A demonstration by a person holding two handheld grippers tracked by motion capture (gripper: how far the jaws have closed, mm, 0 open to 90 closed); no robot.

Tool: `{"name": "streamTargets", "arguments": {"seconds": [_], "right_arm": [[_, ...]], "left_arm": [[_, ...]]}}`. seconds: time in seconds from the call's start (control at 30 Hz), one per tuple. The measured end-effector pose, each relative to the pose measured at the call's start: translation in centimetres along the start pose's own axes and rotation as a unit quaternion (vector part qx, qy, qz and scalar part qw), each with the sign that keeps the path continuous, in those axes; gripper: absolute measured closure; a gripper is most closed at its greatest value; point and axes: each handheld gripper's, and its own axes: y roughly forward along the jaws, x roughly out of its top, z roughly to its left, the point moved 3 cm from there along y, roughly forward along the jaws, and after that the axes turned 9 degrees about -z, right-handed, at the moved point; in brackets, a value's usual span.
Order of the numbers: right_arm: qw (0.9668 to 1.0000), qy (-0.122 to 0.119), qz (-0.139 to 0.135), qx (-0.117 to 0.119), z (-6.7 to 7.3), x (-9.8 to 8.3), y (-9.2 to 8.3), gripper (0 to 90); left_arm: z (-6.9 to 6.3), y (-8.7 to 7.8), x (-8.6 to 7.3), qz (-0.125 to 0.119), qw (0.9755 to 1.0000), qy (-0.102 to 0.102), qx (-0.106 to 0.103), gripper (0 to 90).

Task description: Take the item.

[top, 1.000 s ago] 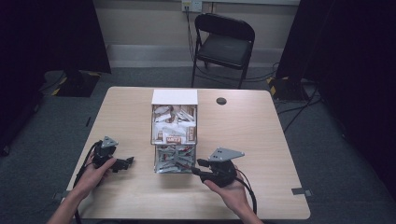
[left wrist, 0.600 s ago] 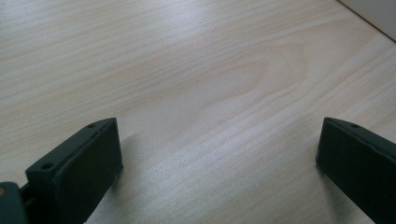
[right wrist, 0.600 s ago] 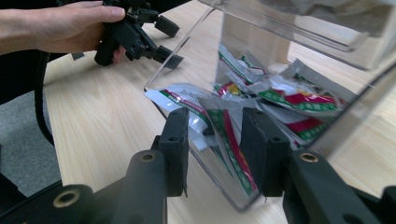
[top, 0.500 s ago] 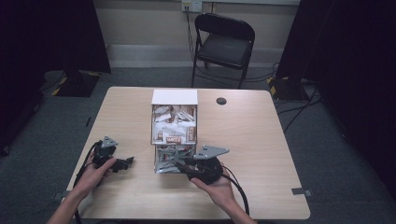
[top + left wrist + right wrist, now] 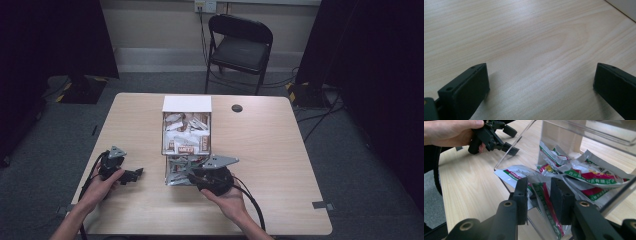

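Observation:
A clear plastic dispenser box stands mid-table, stuffed with snack packets, and more of them spill into its open bottom tray. My right gripper reaches into that tray from the right. In the right gripper view its jaws have just been closing around a green-and-red packet that stands on edge between them; I see no firm pinch. My left gripper rests on the table left of the box. Its jaws are wide open over bare wood. It also appears far off in the right gripper view.
A black folding chair stands beyond the far edge of the table. A small black round cap sits in the tabletop to the right of the box. Cables trail from both grippers toward the near edge.
My right gripper has slid left from beside the box into its bottom tray. The left gripper and hand have stayed in place.

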Motion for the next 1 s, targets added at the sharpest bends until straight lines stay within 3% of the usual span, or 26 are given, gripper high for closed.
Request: {"name": "streamTargets", "arguments": {"seconds": [0.43,1.0], "right_arm": [[0.9998,0.006,0.01,-0.016,-0.73,-0.73,0.4,73.0],[0.9997,-0.009,0.015,-0.018,-0.73,-0.88,0.63,78.6]], "left_arm": [[0.0,0.0,0.0,0.0,1.0,0.0,0.0,0.0],[0.01,0.01,0.0,-0.001,1.0,0.001,0.0,0.0]]}}
